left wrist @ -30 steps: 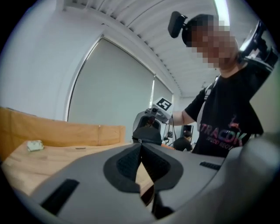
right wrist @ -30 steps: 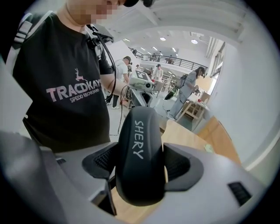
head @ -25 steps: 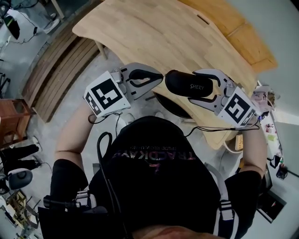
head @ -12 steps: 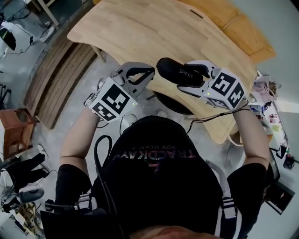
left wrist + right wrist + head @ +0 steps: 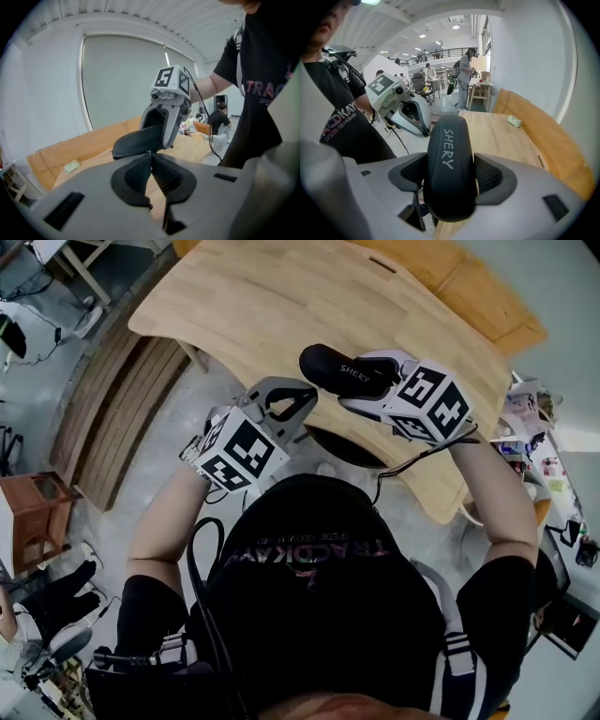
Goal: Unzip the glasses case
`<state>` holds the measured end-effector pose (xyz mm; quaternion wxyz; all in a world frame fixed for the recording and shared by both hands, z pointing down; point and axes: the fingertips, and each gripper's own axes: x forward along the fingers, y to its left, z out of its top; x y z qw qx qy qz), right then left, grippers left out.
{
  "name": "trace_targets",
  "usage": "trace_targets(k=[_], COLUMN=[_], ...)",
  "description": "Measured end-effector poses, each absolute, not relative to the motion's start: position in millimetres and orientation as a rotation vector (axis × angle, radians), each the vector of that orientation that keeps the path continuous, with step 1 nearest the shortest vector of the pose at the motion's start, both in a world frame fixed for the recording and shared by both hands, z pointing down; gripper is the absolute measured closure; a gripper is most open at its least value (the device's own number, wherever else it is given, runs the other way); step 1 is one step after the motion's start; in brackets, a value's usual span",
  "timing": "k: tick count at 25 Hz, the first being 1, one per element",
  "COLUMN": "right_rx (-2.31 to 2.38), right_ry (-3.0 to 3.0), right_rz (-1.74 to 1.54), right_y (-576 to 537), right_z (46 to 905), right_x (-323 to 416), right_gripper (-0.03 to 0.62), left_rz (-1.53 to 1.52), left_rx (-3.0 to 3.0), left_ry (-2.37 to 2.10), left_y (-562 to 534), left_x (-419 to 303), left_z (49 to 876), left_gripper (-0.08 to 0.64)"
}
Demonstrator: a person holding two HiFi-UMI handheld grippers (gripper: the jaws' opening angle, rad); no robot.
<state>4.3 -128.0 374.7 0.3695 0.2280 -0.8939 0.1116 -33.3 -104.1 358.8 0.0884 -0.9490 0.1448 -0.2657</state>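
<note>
The glasses case (image 5: pixel 449 164), a black oblong shell with rounded ends and the pale word "SHERY" on its top, was not lying on the worktop (image 5: pixel 281 296). It hung in the air above the near edge of the worktop, pinched by the right hand-held gripper (image 5: pixel 370 381). The two ribbed pads pressed on its long sides at about the middle, and the far end stood out free beyond the jaws. The left hand-held gripper (image 5: pixel 151 161) had its jaws pressed together with nothing visible between them, and its tips pointed toward the near end of the case, close to it. Whether they touched it, I could not tell. The case looked light, and probably semi-stiff: a moulded shell with a matt cover that should not slide easily against the ribbed pads. It kept its shape under the grip, so it seemed firm enough to be held by the sides. A hard squeeze there, however, could press the two halves together and make the zipper run heavily. The better place for the second hold would be the zipper puller, which is a small and thin tab and needs a pinch with the very tips. The seam and the puller did not show clearly in any view.
</note>
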Motion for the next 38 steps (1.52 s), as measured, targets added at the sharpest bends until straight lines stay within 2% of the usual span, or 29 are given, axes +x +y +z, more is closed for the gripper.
trace_targets(k=[10, 19, 20, 24, 26, 32, 38], right_rx=[0.528, 0.507, 0.504, 0.443, 0.389, 0.22, 0.125], right_ry=[-2.217, -2.225, -2.246, -2.356, -2.388, -2.381, -2.321], right_rz=[0.129, 0.096, 0.105, 0.124, 0.122, 0.047, -0.058], right_y=[-126.4, -122.6, -122.1, -114.6, -107.4, -83.4, -69.4], right_z=[377.2, 375.8, 372.8, 354.3, 348.7, 347.0, 349.0], right_x=[-11.7, -5.8, -2.9, 0.7, -1.2, -23.4, -30.4], right_gripper=[0.267, 0.265, 0.265, 0.265, 0.265, 0.265, 0.265], left_rz=[-0.827, -0.765, -0.733, -0.543, -0.451, -0.444, -0.59], left_rx=[-2.812, -2.936, -2.988, -3.203, -3.273, -3.265, -3.174], left_ry=[0.328, 0.313, 0.333, 0.433, 0.417, 0.163, 0.0], left_y=[-86.3, -84.4, -87.4, -108.6, -112.8, -94.0, -77.4], left_x=[-15.0, -36.8, -45.9, -81.4, -82.4, -47.9, -36.3], left_z=[370.9, 365.5, 362.5, 346.5, 334.8, 319.1, 329.8], left_gripper=[0.546, 0.543, 0.527, 0.338, 0.282, 0.227, 0.221])
